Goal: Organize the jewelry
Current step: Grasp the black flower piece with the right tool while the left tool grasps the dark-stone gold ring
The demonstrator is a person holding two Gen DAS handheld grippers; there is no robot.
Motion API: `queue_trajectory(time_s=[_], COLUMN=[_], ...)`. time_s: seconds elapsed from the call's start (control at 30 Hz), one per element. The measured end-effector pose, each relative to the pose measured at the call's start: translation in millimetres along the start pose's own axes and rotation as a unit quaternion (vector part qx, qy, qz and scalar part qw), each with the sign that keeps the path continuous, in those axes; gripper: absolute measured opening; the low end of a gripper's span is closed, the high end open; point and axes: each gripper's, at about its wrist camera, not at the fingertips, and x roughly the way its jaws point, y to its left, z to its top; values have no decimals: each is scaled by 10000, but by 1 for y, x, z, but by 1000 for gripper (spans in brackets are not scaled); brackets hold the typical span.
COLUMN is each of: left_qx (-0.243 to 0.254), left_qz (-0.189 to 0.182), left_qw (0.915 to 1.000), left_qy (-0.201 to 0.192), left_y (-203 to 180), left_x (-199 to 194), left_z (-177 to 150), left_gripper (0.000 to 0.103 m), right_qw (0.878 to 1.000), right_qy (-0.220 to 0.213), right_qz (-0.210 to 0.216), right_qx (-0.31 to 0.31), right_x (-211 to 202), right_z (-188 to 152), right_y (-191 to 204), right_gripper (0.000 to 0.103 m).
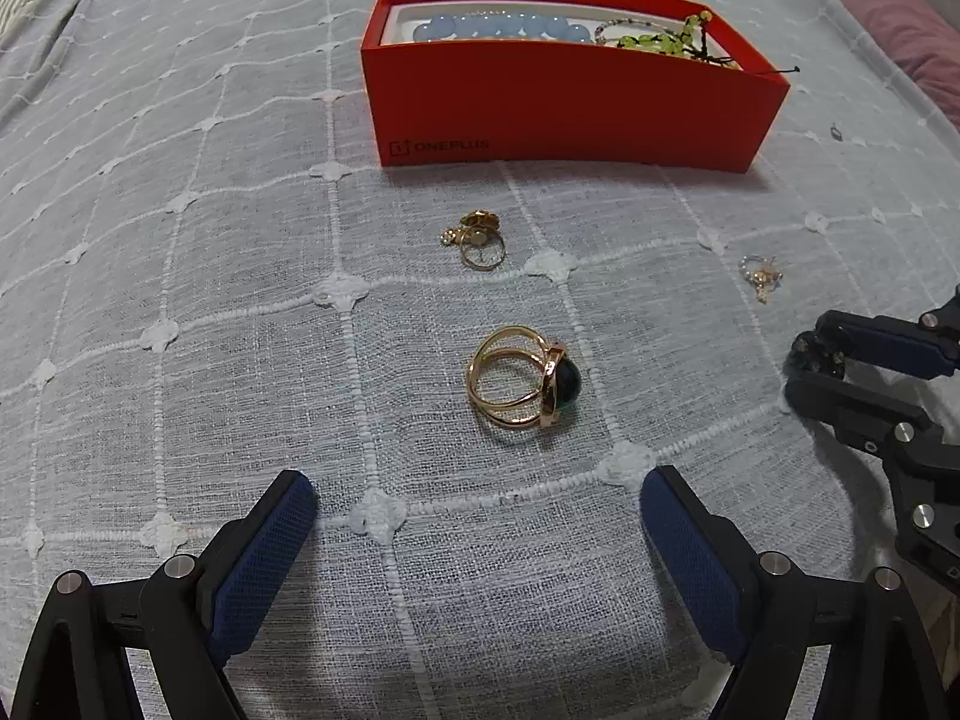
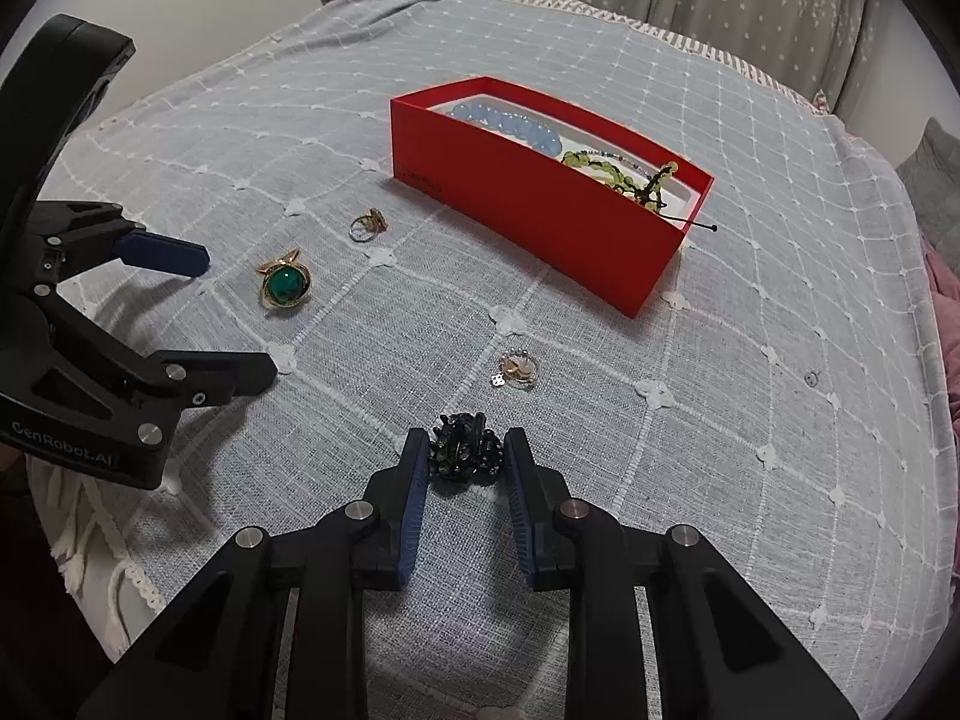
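Observation:
A gold ring with a green stone (image 1: 525,381) lies on the cloth just ahead of my open left gripper (image 1: 477,498); the ring shows in the right wrist view too (image 2: 284,285). My right gripper (image 2: 467,456) is closed around a dark beaded ornament (image 2: 465,449), which still rests on the cloth. A small gold ring (image 1: 477,239) (image 2: 367,224) lies nearer the red box (image 1: 570,114) (image 2: 540,216). A pale crystal trinket (image 1: 761,276) (image 2: 516,369) lies to the right. The box holds blue beads (image 1: 498,27) and a green bead string (image 1: 654,39).
A grey-blue checked cloth (image 2: 750,312) covers the bed-like surface. A tiny metal bit (image 2: 811,378) lies far right. The left gripper's body (image 2: 90,372) stands at the left of the right wrist view. Pink fabric (image 1: 900,24) lies beyond the right edge.

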Motion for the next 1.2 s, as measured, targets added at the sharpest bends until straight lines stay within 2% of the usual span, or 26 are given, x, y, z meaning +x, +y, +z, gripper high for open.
queue_trajectory(time_s=[0.27, 0.47, 0.53, 0.87, 1.0, 1.2], left_qx=[-95, -190, -183, -274, -240, -269], left_qz=[-165, -479, -518, -326, -269, -341], left_qw=[9998, 9985, 9983, 9987, 9988, 9985], left_qy=[-43, -156, -189, -290, -317, -346], left_y=[4, 2, 1, 3, 4, 7], left_x=[-4, -6, -6, 0, -1, -5], left_z=[1, 6, 8, 17, 17, 17], left_gripper=[89, 79, 70, 49, 31, 31], right_qw=[10000, 9999, 9999, 9998, 9998, 9997], right_qy=[-36, -101, -106, -66, -81, -126], right_qz=[34, 52, 46, 17, -3, -6], right_qx=[66, 112, 124, 162, 174, 216], right_x=[-5, -12, -13, -13, -13, -15], right_z=[2, 2, 2, 1, 2, 3], right_y=[-2, -4, -4, -6, -6, -8], right_gripper=[27, 27, 27, 27, 27, 27])
